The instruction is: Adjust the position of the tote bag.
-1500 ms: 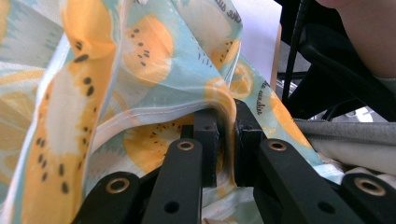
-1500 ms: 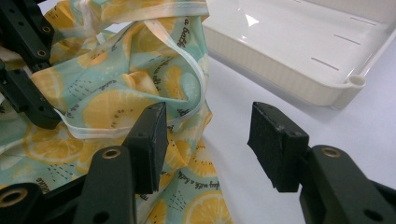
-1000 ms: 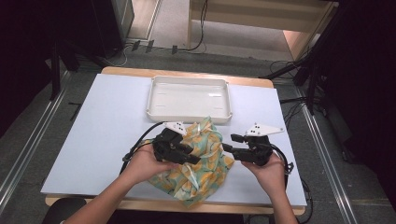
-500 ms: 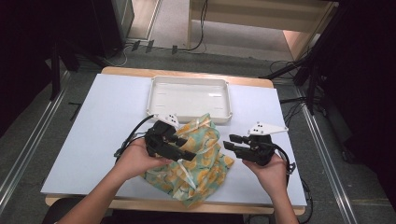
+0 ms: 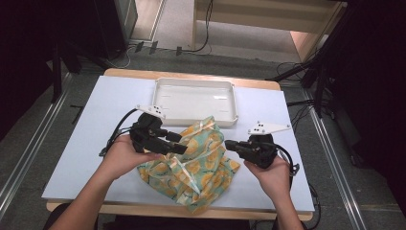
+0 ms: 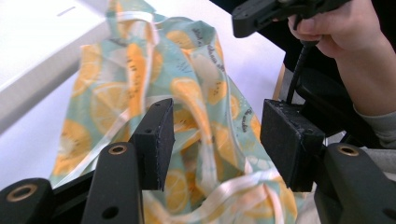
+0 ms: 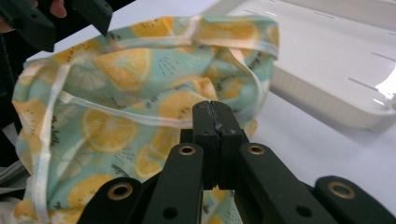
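A crumpled cloth point(image 5: 203, 165) printed with orange slices on pale green lies on the white table top, just in front of a white tray point(image 5: 196, 120). My left gripper point(image 5: 178, 144) hovers over the cloth's left part. In the left gripper view it point(image 6: 217, 130) is open, with the cloth point(image 6: 187, 84) below the gap between the pads. My right gripper point(image 5: 230, 143) sits at the cloth's right edge. It point(image 7: 215, 112) is shut, and no fabric shows between its pads; the cloth point(image 7: 116, 93) bunches up right behind them.
The shallow tray point(image 7: 327, 102) is empty and lies at the back centre of the table point(image 5: 86, 143). Bare table top stretches left of the cloth. The table's front edge is close under the forearms. Cables run on the floor beyond.
My left gripper has drawn back a little to the left, off the middle of the cloth. The cloth's folds have shifted and spread. The right gripper has hardly moved.
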The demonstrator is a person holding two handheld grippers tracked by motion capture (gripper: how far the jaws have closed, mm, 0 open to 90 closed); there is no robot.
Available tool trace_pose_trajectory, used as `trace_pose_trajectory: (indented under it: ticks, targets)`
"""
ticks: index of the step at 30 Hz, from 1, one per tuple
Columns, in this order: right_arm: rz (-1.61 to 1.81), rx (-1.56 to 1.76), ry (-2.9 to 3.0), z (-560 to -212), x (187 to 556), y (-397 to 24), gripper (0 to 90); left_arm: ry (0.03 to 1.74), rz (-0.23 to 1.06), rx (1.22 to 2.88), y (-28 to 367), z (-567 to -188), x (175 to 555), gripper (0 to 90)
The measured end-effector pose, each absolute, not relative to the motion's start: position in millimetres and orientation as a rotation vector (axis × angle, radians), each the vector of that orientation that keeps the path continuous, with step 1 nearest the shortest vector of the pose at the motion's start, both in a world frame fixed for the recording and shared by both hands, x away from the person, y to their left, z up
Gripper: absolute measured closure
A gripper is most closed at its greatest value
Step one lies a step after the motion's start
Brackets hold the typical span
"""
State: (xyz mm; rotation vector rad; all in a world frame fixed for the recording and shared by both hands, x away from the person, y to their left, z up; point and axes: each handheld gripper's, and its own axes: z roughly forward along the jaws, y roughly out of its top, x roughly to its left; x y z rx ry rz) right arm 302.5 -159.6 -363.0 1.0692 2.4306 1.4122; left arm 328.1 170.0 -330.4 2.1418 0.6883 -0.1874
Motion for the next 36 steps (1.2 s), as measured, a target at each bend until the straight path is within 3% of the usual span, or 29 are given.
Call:
trace_pose_trajectory:
  ticks: [8, 19, 36]
  targets:
    - [1.388, 0.973, 2.493, -350, 309, -126, 90.0, 0.742, -0.159, 2.096, 199, -326, 331, 44.6]
    - [1.361, 0.939, 2.579, -359, 327, -96, 90.0, 0.79, -0.126, 2.056, 224, -332, 334, 44.0]
    - [1.293, 0.987, 2.625, -398, 308, -118, 90.0, 0.836, -0.135, 2.053, 230, -361, 343, 48.6]
